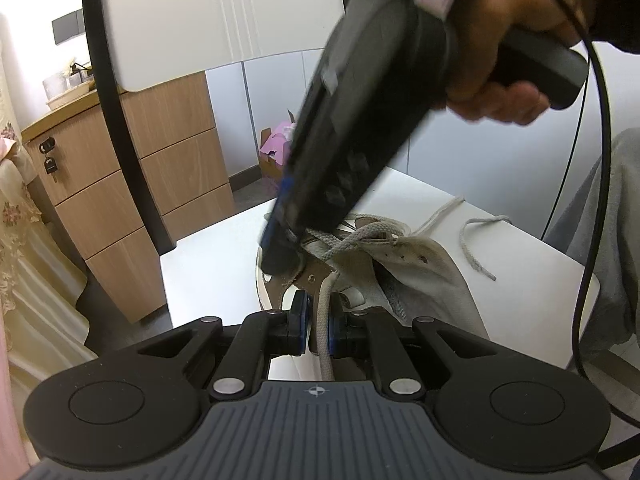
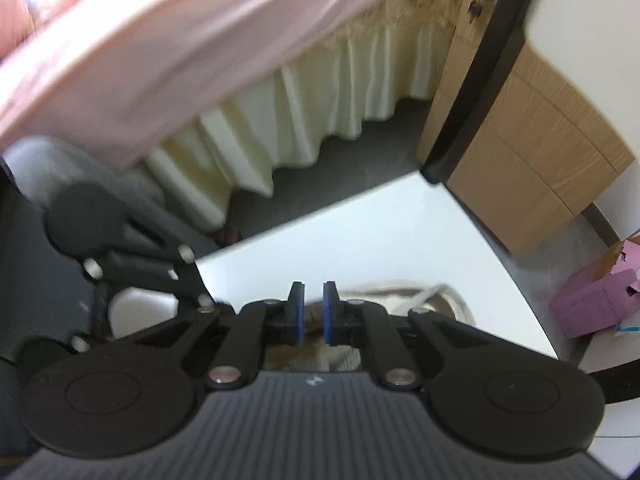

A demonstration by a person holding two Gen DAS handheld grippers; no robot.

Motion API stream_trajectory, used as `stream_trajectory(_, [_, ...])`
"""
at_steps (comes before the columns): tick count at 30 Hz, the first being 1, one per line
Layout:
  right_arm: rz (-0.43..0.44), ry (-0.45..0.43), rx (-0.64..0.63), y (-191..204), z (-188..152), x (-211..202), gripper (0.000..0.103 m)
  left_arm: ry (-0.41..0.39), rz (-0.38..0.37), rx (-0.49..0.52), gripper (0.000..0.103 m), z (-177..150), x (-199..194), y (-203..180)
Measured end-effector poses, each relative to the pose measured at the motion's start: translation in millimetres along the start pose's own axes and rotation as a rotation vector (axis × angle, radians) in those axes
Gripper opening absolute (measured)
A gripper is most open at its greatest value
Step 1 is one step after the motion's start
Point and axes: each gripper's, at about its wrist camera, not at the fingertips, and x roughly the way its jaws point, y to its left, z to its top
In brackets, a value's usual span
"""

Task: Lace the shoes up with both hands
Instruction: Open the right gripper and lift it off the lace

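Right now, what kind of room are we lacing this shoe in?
Probably a bedroom or home study: a wooden drawer cabinet with keys, a frilled cream bed skirt under pink bedding, and a small white table.

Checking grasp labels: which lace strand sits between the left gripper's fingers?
The thick strand running up to the shoe's near eyelet, between the left gripper; the loose end lies free on the table.
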Motion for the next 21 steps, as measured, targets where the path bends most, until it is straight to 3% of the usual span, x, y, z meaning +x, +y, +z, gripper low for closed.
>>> stream_trajectory(3, [-0.008, 0.012, -0.016, 1.9, -0.3, 2.7, 0.002, -0.004, -0.002, 0.004, 0.011, 0.1, 0.6, -0.1])
stream_trajectory(5, [-0.017, -0.007, -0.029, 4.5, -0.2, 0.8, 0.002, -0.005, -0.001, 0.016, 0.013, -0.3, 1.0, -1.8])
stream_trajectory(14, [-0.032, -0.2, 0.111, -3.2, 14.0, -29.8, 0.001, -0.004, -0.006, 0.016, 0.013, 2.1, 3.5, -1.3])
stream_trajectory(17, [-0.023, -0.176, 0.122, -8.6, 15.8, -33.5, 0.008, -0.004, -0.01, 0.004, 0.013, 2.2, 3.4, 0.7])
stream_trajectory(19, [-0.002, -0.143, 0.156, -11.9, 10.2, -30.1, 0.022, -0.005, -0.013, -0.001, 0.013, 1.9, 3.2, 1.3])
stream_trajectory(21, [0.0, -0.108, 0.171, -11.7, 2.0, -22.7, 0.024, -0.005, -0.014, -0.003, 0.013, 1.2, 2.5, 1.2])
